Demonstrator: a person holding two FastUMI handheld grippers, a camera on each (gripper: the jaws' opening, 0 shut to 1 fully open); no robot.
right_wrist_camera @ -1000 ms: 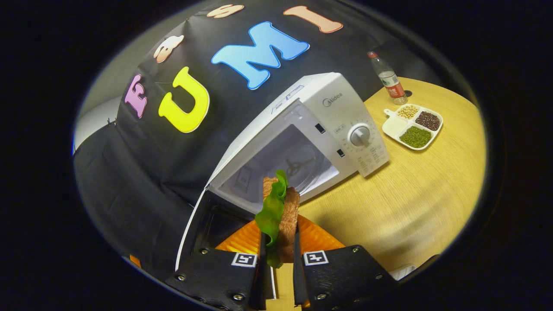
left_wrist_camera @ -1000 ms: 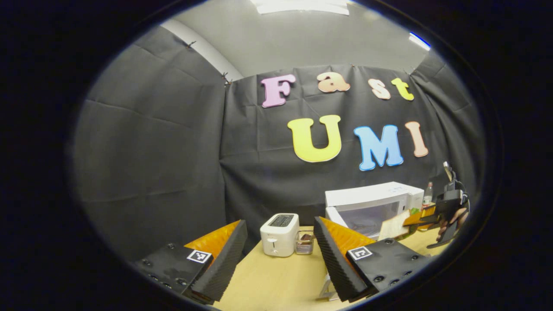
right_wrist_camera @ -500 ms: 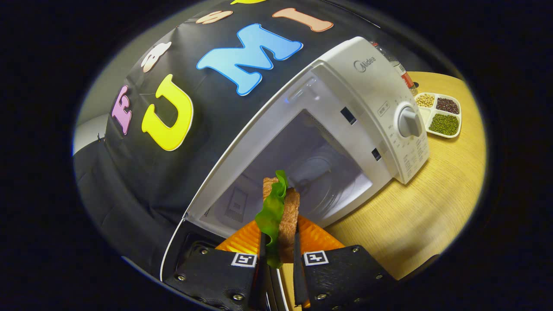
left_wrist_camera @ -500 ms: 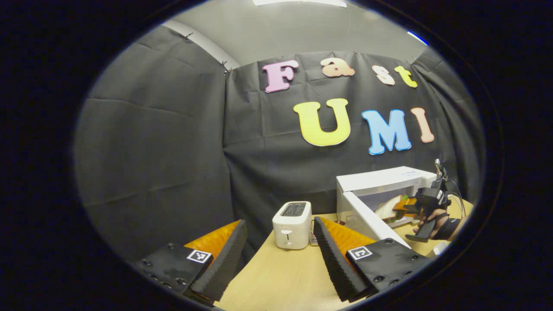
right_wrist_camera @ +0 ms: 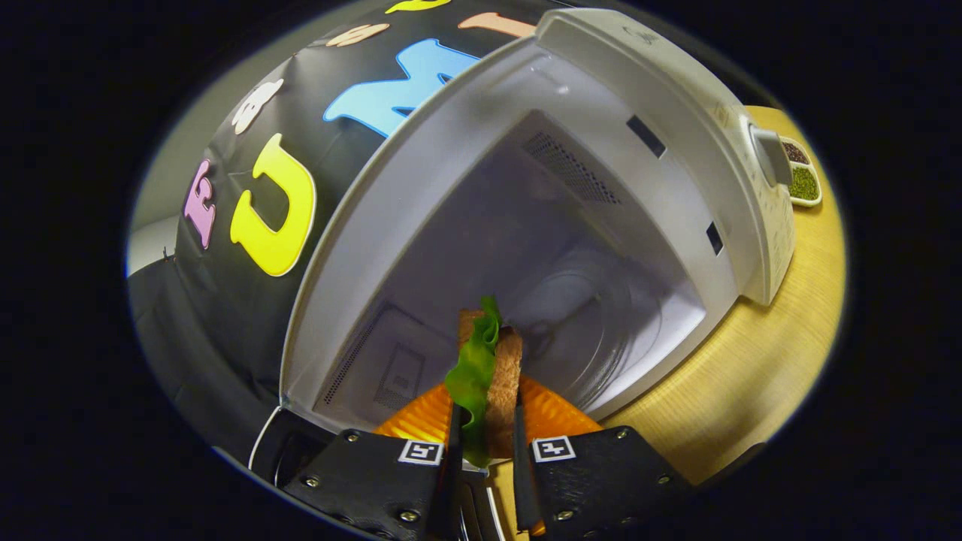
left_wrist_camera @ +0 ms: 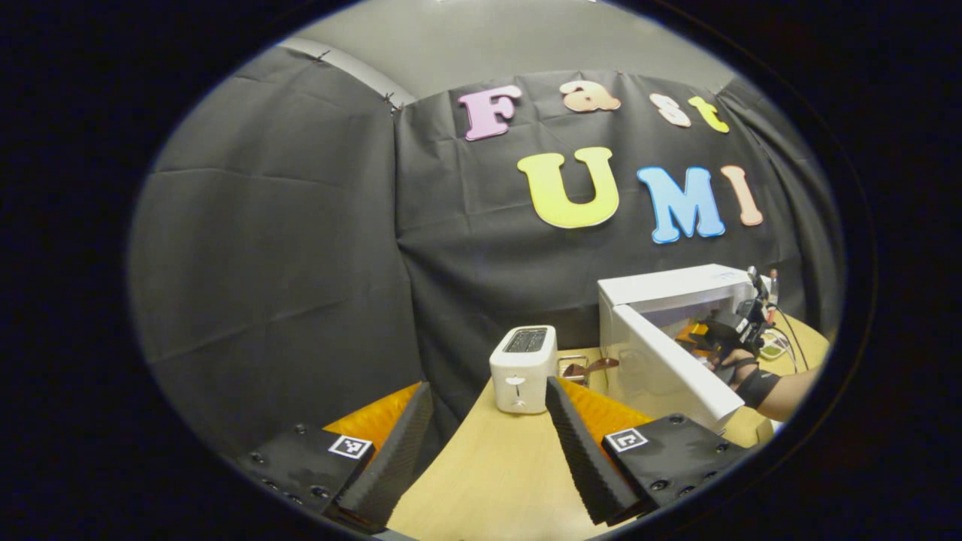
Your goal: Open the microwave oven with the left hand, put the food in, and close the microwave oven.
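Since a second ago: my right tongs [right_wrist_camera: 485, 443] have carried the sandwich [right_wrist_camera: 487, 376] from in front of the microwave oven [right_wrist_camera: 601, 150] up to its mouth, so the cavity now looms large in the right gripper view.
Left tongs [left_wrist_camera: 481, 443]: spread wide, pinching nothing, held above the worktop [left_wrist_camera: 496, 473] as before; in the left gripper view the scene has slid downward.
Toaster [left_wrist_camera: 522, 368]: one, just ahead between my left fingers.
Small rack [left_wrist_camera: 575, 367]: one, between toaster and oven.
Oven door [left_wrist_camera: 676, 368]: one, swung open toward me in the left gripper view.
Right tongs, far off [left_wrist_camera: 695, 334]: reaching into the oven opening behind the door, with a hand [left_wrist_camera: 733, 361] holding them.
Sandwich: one, bread with green lettuce, pinched upright between both right fingers, at the cavity's threshold.
Divided dish [right_wrist_camera: 800, 176]: one, on the worktop right of the oven.
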